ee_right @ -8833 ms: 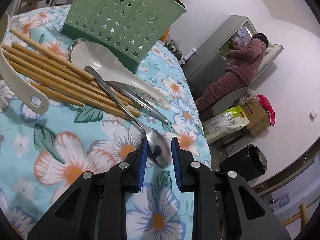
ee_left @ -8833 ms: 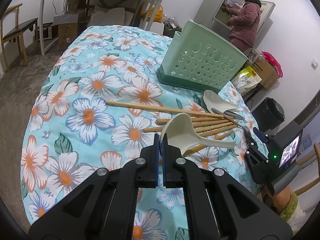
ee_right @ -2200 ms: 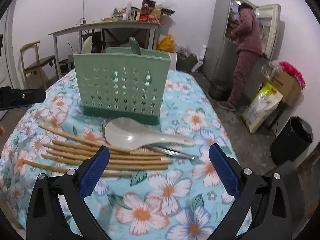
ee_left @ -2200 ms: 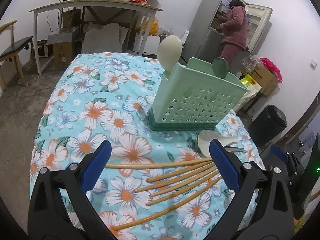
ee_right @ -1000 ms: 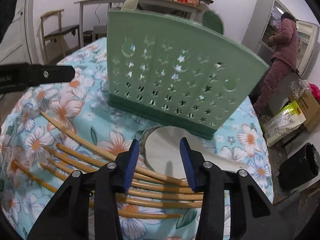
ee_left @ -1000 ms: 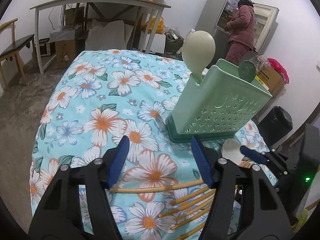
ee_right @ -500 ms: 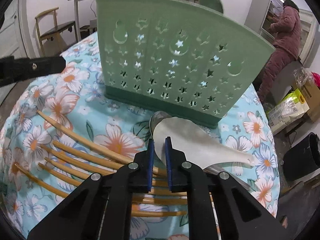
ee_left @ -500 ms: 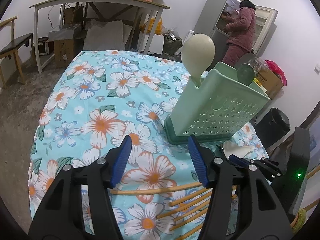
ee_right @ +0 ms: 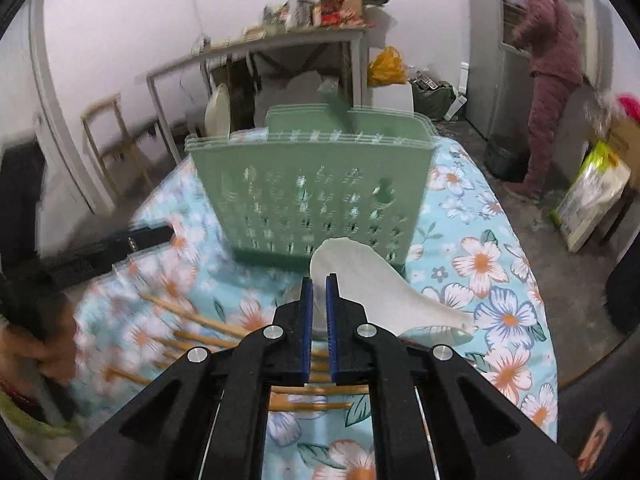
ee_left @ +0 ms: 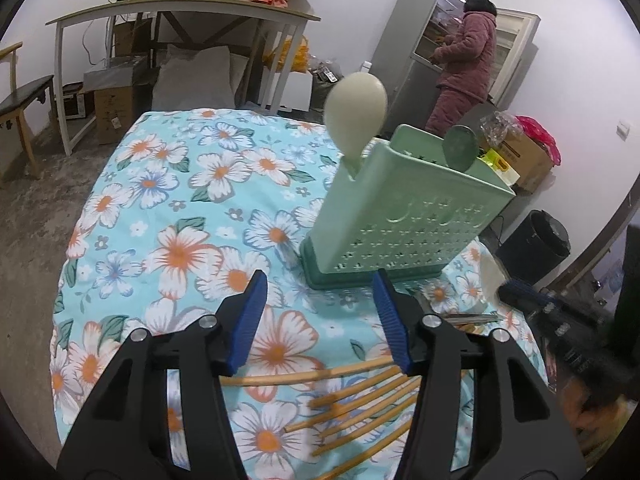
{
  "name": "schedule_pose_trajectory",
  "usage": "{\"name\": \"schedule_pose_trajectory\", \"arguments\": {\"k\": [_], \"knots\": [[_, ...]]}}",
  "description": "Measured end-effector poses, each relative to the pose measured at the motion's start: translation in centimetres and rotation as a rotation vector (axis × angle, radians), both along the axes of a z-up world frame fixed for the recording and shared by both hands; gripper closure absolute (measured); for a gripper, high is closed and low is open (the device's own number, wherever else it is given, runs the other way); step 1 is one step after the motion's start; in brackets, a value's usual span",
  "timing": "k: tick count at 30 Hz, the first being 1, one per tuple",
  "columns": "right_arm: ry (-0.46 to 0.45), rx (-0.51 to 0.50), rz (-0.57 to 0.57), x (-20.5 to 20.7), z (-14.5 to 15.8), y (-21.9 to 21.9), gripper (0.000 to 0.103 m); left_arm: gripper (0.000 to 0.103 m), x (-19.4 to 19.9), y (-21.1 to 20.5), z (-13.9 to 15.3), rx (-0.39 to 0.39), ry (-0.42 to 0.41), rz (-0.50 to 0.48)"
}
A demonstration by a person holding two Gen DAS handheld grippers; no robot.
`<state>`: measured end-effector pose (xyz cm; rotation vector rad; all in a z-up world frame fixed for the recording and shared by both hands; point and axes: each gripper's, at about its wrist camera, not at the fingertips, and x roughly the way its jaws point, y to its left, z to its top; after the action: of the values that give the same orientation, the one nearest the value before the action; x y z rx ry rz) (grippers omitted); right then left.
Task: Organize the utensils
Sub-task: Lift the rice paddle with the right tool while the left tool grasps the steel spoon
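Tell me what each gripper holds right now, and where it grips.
Right gripper: shut on the white spoon, gripping its bowl's rim. Left gripper: holds nothing, jaws closing over chopsticks.

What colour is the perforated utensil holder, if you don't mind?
The utensil holder is pale green, clearest in the left wrist view.

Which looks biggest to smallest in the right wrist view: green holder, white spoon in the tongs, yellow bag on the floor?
1. Green holder, clearly the largest.
2. White spoon; it sits close to the camera, so it looks larger than it may be.
3. Yellow bag, far back, so its true size is unsure.
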<state>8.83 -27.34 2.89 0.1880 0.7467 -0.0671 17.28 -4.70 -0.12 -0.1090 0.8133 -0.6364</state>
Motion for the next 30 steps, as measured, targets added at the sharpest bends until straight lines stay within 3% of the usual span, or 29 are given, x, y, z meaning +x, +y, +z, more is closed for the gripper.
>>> {"name": "schedule_pose_trajectory", "arguments": {"k": [4, 7, 20, 24, 30], "knots": [[-0.081, 0.153, -0.033, -1.3, 2.6, -3.3, 0.098, 0.055, -0.3, -0.7, 0.3, -0.019, 0.011, -0.025], [-0.105, 0.198, -0.054, -1.7, 3.3, -4.9, 0.099, 0.056, -0.5, -1.6, 0.3, -0.026, 0.014, -0.051], [-0.101, 0.155, -0.116, -1.3, 2.8, -6.5, 0.099, 0.058, -0.9, -4.2, 0.1, -0.046, 0.048, -0.136], [-0.106, 0.137, -0.109, -1.2, 2.8, -6.4, 0.099, 0.059, -0.1, -5.6, -1.0, -0.056, 0.117, -0.185], [-0.109, 0.104, -0.096, -1.2, 2.9, -5.6, 0.099, 0.071, 1.3, -8.0, -3.6, -0.088, 0.277, -0.236]]}}
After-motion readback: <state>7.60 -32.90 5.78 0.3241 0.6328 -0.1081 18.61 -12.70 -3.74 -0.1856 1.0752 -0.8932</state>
